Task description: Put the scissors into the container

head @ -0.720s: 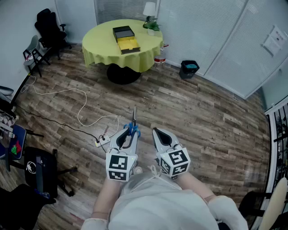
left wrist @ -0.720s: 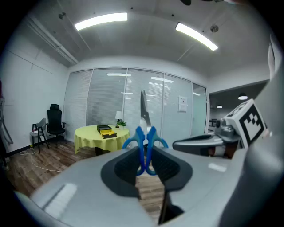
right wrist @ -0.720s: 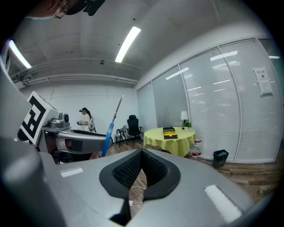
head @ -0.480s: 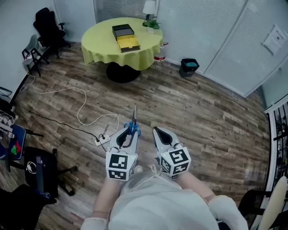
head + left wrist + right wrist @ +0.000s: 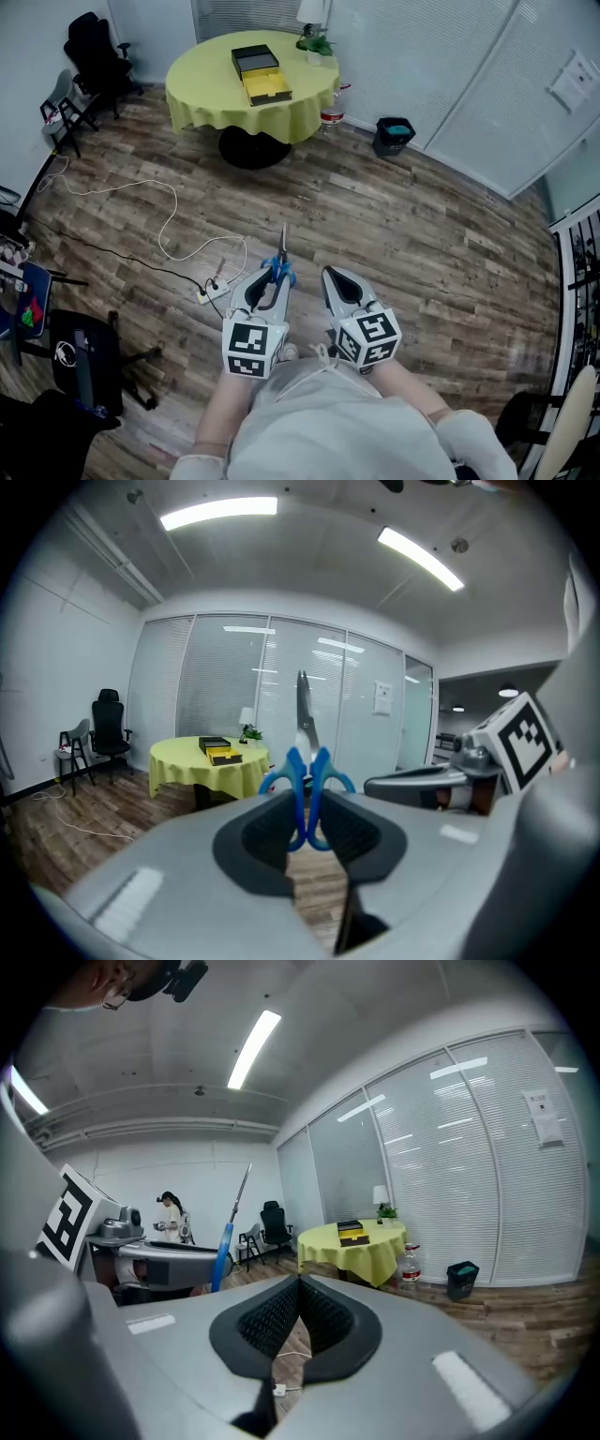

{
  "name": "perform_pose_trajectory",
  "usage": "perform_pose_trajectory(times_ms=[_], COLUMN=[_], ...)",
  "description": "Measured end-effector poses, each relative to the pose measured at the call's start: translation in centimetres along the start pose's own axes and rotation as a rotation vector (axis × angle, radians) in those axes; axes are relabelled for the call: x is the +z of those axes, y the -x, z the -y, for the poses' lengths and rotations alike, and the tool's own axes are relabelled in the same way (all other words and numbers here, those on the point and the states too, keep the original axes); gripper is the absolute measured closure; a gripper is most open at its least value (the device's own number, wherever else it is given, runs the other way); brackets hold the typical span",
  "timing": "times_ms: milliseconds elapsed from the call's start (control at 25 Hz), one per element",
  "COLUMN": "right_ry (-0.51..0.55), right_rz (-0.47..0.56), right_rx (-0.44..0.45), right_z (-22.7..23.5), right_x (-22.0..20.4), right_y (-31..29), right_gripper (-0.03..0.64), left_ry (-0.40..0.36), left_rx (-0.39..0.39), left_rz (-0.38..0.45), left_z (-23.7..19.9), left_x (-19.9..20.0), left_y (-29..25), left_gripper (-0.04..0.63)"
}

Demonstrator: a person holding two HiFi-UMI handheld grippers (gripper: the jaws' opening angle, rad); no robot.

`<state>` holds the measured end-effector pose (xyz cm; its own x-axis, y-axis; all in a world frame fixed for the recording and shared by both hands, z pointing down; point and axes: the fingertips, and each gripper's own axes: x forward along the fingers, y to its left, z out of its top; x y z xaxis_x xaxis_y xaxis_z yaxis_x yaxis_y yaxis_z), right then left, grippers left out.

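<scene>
Over the floor (image 5: pixel 422 234), left gripper (image 5: pixel 272 283) clamps the scissors (image 5: pixel 282 246) by the handles, blades pointing straight ahead at the far container (image 5: pixel 262 86); right gripper (image 5: pixel 334 279) closed, empty.

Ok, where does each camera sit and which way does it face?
Head view: on the person's head, looking steeply down at the floor and ahead to the yellow table; shows the person's arms, left gripper and right gripper.
Left gripper view: on the left gripper, looking along its jaws, shut on the blue scissors, toward the table.
Right gripper view: on the right gripper, along its shut, empty jaws toward the table.
Shared: all three show the table and scissors.
</scene>
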<state>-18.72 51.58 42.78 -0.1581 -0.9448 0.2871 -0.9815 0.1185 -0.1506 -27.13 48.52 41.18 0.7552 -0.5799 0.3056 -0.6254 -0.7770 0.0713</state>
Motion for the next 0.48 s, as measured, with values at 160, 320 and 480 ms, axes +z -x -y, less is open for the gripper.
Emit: perform_pose_trajectory(times_ms=[160,320,480], right_ry=[-0.012,-0.019,-0.033], right_rz=[-0.021,-0.042,-0.057], right_rx=[-0.012,-0.023,-0.004], right_z=[0.8,3.1,5.6], right_x=[-0.5,-0.8,-0.2], right_y=[-0.8,-2.3,-4.7], right_gripper=[0.62,0.619,0.619], left_ry=[0.033,0.056,0.061], left_rx=[-0.007,-0.002,0.023], left_rz=[-0.013,-0.037,-0.068], left_z=[-0.8,-1.3,-1.9], left_x=[-0.4,-0.9,-0.6], left_y=[-1.3,-3.6,-6.2], left_gripper=[0.511,0.511,0.511])
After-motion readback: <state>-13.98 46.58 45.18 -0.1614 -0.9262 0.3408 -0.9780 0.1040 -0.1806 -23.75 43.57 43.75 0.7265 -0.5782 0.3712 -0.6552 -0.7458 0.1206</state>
